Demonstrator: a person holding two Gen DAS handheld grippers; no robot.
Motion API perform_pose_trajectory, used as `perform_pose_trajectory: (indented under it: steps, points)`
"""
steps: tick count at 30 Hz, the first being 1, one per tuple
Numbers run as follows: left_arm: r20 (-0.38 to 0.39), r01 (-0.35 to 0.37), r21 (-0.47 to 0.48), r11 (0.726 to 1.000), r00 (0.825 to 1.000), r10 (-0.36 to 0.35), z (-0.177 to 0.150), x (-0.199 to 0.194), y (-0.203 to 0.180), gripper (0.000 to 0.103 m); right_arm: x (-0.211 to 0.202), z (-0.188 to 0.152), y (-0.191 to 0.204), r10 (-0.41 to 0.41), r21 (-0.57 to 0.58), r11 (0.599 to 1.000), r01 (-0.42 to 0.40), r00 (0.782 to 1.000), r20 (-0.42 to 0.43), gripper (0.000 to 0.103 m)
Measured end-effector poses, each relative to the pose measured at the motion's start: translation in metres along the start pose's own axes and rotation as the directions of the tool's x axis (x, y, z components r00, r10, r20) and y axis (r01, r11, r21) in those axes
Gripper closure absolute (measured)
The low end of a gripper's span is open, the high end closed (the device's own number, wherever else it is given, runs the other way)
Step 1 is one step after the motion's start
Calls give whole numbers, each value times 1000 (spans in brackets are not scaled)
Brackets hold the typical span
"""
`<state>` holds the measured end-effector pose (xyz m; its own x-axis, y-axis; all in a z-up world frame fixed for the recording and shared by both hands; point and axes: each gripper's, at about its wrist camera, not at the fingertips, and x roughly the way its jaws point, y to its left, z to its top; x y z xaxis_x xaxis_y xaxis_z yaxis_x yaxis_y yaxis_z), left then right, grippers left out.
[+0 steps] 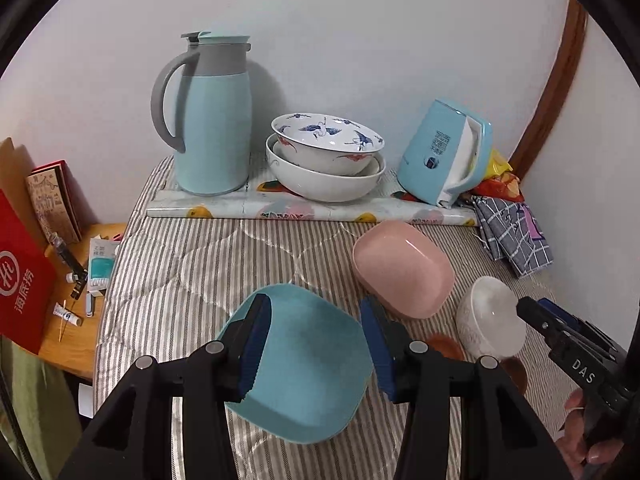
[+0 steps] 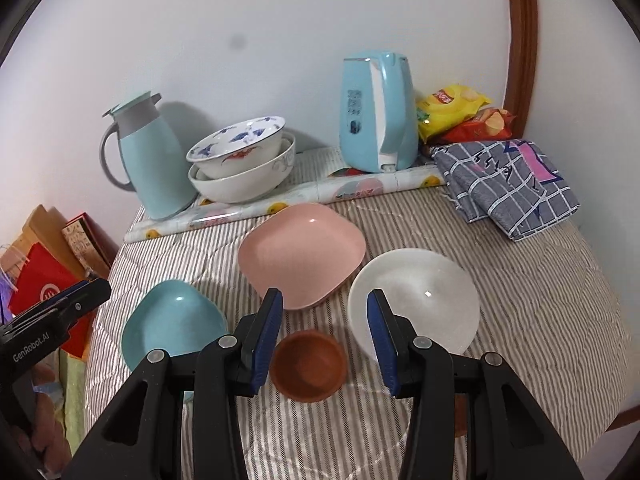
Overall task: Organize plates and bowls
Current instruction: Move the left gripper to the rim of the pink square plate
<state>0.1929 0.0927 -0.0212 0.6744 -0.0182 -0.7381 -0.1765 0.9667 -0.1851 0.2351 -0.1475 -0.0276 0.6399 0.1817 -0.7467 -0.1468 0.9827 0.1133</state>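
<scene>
While the left gripper [image 1: 316, 348] is hovering with its jaws spread wide over the blue dish [image 1: 304, 364], gripping nothing, the right gripper [image 2: 326, 344] is hanging just as wide above the brown bowl [image 2: 308, 366]. Both are sitting on the striped cloth [image 2: 520, 300], with the pink dish [image 2: 302, 254] lying between the blue dish and the white bowl [image 2: 416, 300], and stacked bowls [image 2: 244, 164] are resting near the wall between the jug [image 2: 150, 156] and the kettle [image 2: 376, 112].

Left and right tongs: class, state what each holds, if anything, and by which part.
Neither holds anything. The left tongs gape above the blue dish; the right tongs gape above the brown bowl.
</scene>
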Motion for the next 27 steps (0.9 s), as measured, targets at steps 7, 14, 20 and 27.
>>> perform_pose_trajectory:
  steps: [7,14,20,27]
  points:
    - [15,6,12,1000,1000,-6,13,10,-7,58,8,15,-5,-16,3,1000,16,1000,13,59]
    - [1,14,40,999,1000,-15,24,25,-14,58,24,27,-9,-27,-1,1000,27,1000,12,59]
    - [-20,18,45,999,1000,-18,31,45,-16,58,45,38,-11,-47,-23,999,46,999,-8,59]
    - [-56,14,50,999,998,-11,37,70,-21,58,73,46,-14,-48,-27,999,47,998,-32,64]
